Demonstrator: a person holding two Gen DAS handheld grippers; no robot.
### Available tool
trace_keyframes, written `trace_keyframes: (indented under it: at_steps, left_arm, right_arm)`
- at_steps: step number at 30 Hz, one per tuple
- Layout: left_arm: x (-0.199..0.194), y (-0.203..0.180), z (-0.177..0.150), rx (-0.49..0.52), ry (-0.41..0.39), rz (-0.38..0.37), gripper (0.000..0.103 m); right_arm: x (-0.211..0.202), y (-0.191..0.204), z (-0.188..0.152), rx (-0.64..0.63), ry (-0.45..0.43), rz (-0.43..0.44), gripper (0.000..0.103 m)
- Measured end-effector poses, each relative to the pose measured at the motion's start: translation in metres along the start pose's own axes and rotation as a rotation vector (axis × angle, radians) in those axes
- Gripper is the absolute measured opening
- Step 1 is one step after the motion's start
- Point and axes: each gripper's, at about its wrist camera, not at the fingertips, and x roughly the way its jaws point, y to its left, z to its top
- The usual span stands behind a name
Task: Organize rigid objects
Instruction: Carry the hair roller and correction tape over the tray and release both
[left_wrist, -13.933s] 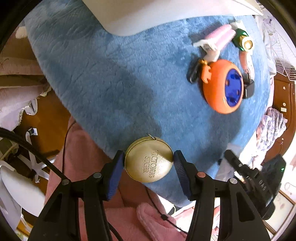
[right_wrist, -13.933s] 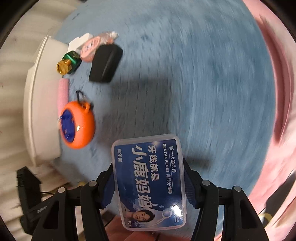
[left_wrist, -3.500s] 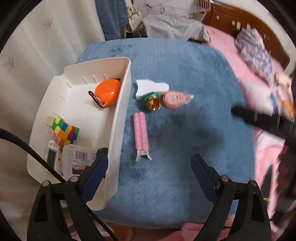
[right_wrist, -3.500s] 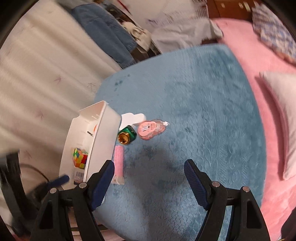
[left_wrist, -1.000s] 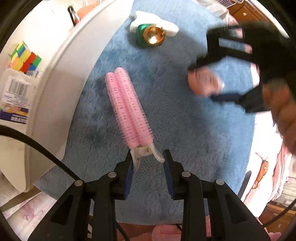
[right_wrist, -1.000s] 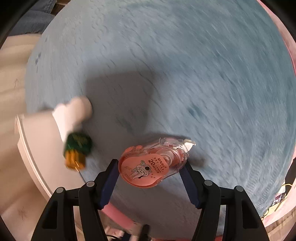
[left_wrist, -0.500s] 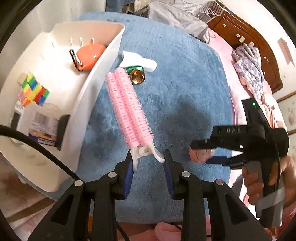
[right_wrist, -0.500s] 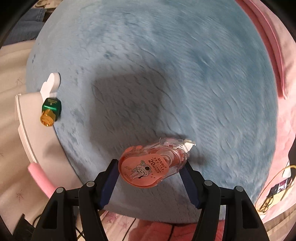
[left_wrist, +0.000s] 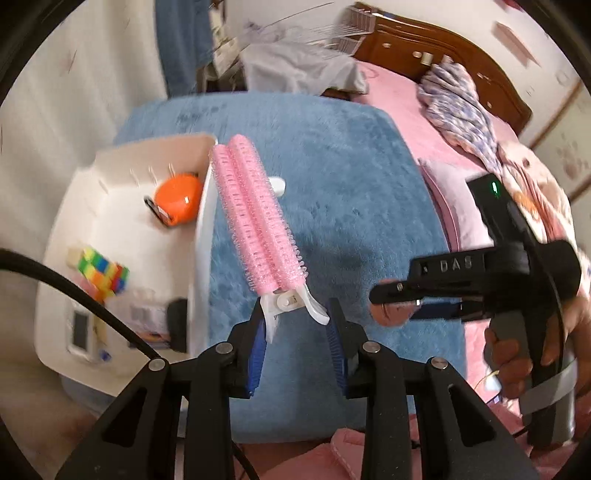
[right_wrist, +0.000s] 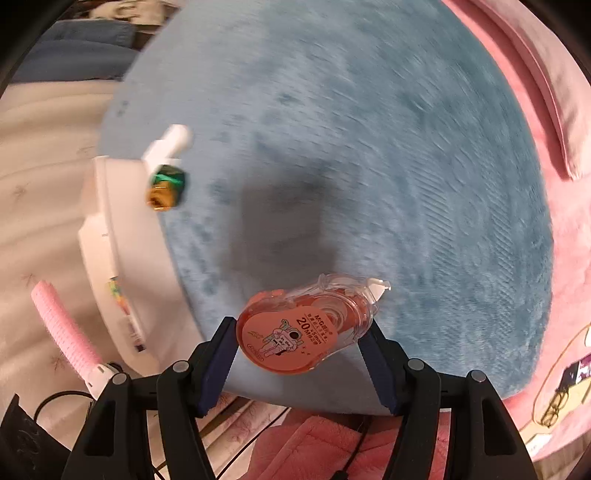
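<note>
Place: a home bedroom
Bed: a pink bedspread lies along the far side, a pink pillow on it
Headboard: dark carved wood rises behind the bed
Clothing: a floral garment and a grey one lie loose on the bed; blue fabric hangs by the wall
Curtain: pale, pleated drapery fills the left
Table: covered in blue plush, with a white bin of small household items
Wire rack: white, near the headboard

Bristly pink roller clip, glossy plastic tape dispenser, plush blue mat.
</note>
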Motion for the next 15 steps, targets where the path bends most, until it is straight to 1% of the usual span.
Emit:
trace_keyframes:
  at_steps: [3,4,9,15]
  left_arm:
    - [-0.012,0.006,0.000,0.063,-0.017,0.009,0.032]
    - [-0.015,0.008,0.000,0.073,-0.019,0.008,0.032]
    - [-0.033,0.029,0.004,0.132,-0.041,0.012,0.033]
    - [-0.046,0.067,0.006,0.149,-0.049,0.027,0.033]
  right_arm:
    - [-0.006,0.022,-0.001,-0.045,-0.054,0.030,0.067]
    - [-0.007,0.027,0.002,-0.061,-0.072,0.040,0.067]
    - [-0.023,0.067,-0.009,-0.152,-0.181,0.080,0.067]
    - [-0.026,0.120,-0.028,-0.269,-0.298,0.129,0.067]
